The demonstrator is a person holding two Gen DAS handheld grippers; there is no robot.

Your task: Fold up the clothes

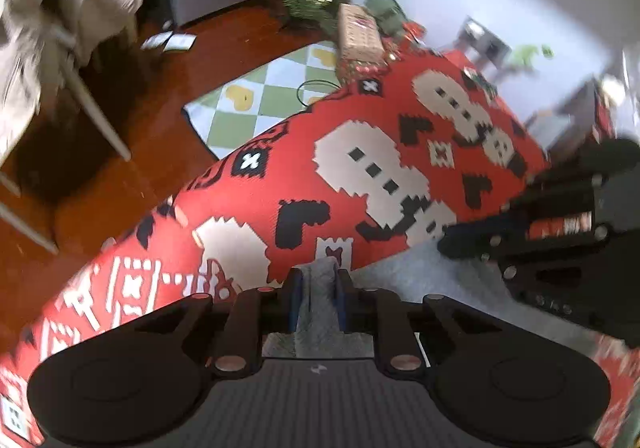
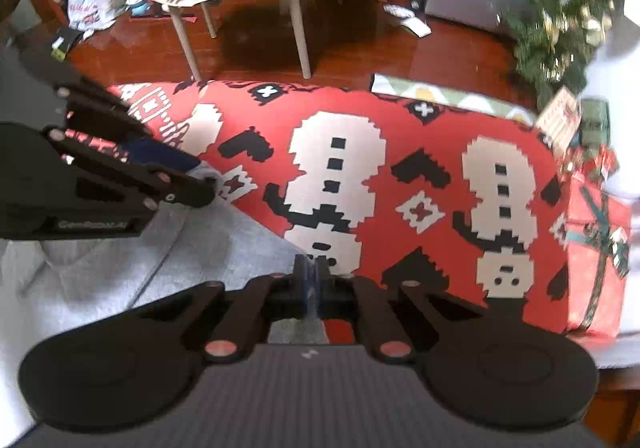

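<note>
Red patterned cloth is lying bare ahead of both grippers, giving open room across its middle. Grey garment is covering the near left part. Left gripper is reaching in from the left, crowding that side. Wrapped red gift box and patterned box are blocking the right end. Chair legs are standing on the floor past the far edge.

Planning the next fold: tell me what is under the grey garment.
The grey garment lies on the red patterned cloth, which shows beyond its edge. What lies beneath the garment's middle is covered.
</note>
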